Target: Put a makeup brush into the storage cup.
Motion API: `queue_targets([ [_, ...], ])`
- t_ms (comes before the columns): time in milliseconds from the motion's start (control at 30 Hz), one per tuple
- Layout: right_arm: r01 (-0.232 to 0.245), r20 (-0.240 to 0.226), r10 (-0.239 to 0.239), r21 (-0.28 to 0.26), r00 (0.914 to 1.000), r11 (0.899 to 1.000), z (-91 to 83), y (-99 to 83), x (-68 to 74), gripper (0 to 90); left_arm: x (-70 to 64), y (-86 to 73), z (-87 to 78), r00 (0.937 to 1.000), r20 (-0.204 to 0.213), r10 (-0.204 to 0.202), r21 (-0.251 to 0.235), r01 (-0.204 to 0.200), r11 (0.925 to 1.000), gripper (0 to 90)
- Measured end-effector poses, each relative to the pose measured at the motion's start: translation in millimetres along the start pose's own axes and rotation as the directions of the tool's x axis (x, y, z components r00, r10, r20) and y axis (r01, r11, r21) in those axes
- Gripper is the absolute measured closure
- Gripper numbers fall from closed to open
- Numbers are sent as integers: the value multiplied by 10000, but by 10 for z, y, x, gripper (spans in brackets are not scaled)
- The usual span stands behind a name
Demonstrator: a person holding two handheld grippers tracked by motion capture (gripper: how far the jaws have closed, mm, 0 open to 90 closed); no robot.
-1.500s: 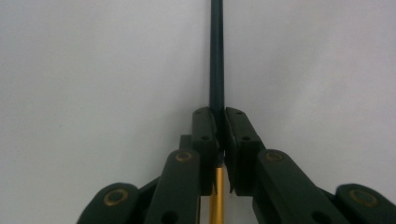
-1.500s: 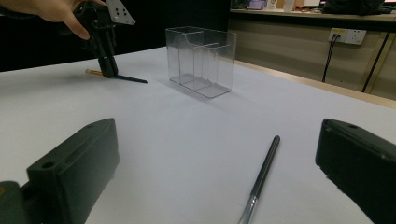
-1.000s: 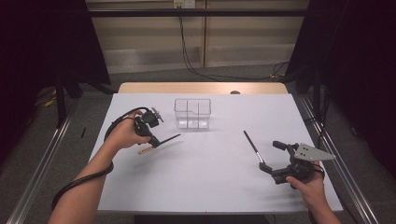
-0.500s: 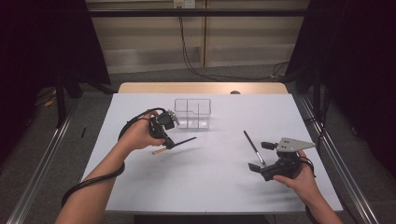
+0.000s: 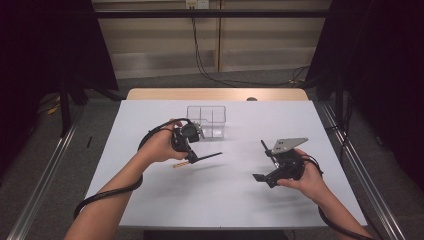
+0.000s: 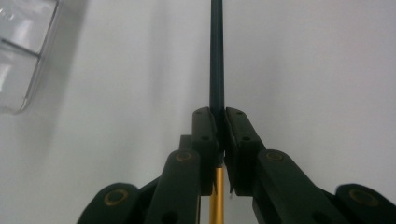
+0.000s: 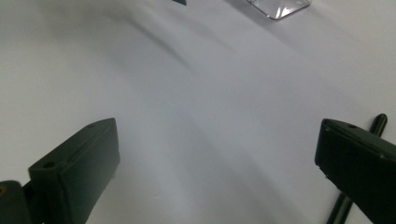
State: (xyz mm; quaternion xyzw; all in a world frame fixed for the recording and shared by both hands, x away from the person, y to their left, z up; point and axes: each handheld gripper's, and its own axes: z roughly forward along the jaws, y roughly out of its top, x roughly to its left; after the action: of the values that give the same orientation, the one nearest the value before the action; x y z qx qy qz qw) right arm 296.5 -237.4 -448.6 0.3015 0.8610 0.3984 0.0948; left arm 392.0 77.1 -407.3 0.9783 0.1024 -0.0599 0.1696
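Observation:
My left gripper (image 5: 192,157) is shut on a thin pen with a dark front part (image 5: 209,156) and a golden rear end (image 5: 178,164), held just above the white table. In the left gripper view the jaws (image 6: 219,116) clamp the dark shaft (image 6: 216,56), with the gold end (image 6: 215,196) behind them. A clear divided box (image 5: 206,120) stands just beyond that hand. My right gripper (image 5: 265,178) hovers open over the table at the right. Its jaws (image 7: 219,154) stand wide apart with nothing between them. A black pen (image 7: 379,122) lies by its right finger.
The white table top (image 5: 220,205) ends in a wooden strip (image 5: 215,94) at the far side. The clear box's corner (image 7: 280,7) lies ahead of the right gripper. Metal rails (image 5: 40,180) run along both sides of the table. Cables trail from both grippers.
My left gripper has carried the pen to the right and nearer the clear box. My right gripper has moved left and forward, over part of the black pen.

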Motion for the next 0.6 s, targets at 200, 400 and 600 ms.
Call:
queue_targets([
  [200,136,-237,-120,680,9996,9976,86,148,-41,37,-85,78,12,9988,185,461,35,-462,9989,834],
  [400,867,-640,-795,1194,9948,9891,159,327,-18,91,-140,141,57,9969,254,738,84,-741,9972,834],
  [600,1826,-1079,-1677,1473,9799,9721,230,507,24,219,-186,229,59,9943,512,937,-31,-937,9956,833],
])
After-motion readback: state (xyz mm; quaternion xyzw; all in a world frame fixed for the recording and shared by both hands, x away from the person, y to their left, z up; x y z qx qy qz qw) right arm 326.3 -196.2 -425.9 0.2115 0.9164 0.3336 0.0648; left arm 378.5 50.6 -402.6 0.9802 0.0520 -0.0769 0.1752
